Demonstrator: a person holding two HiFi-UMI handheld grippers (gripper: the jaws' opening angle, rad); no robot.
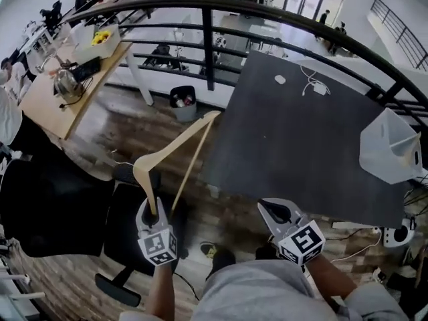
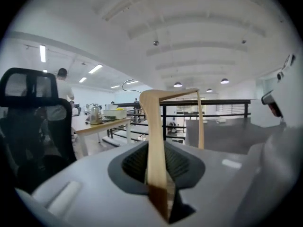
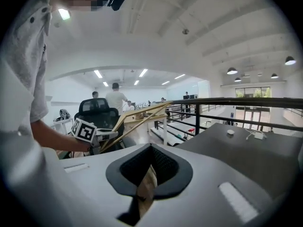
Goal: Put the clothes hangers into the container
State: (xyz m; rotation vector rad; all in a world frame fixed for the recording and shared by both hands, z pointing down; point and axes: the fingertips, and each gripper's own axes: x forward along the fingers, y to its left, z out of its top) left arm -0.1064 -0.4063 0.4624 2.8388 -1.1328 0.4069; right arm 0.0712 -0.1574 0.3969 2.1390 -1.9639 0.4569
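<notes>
A pale wooden clothes hanger slants up to the right from my left gripper, which is shut on one end of it. In the left gripper view the hanger rises out of the jaws. Off the dark grey table's near edge my right gripper is held with its jaws close together and nothing seen in them. In the right gripper view only a brownish sliver shows in its slit; the left gripper and hanger are to its left. A white container sits at the table's right edge.
A black railing curves behind the table. A white charger with cable lies on the table's far side. A black office chair and a stool stand at left on the wooden floor. A bin stands by the railing.
</notes>
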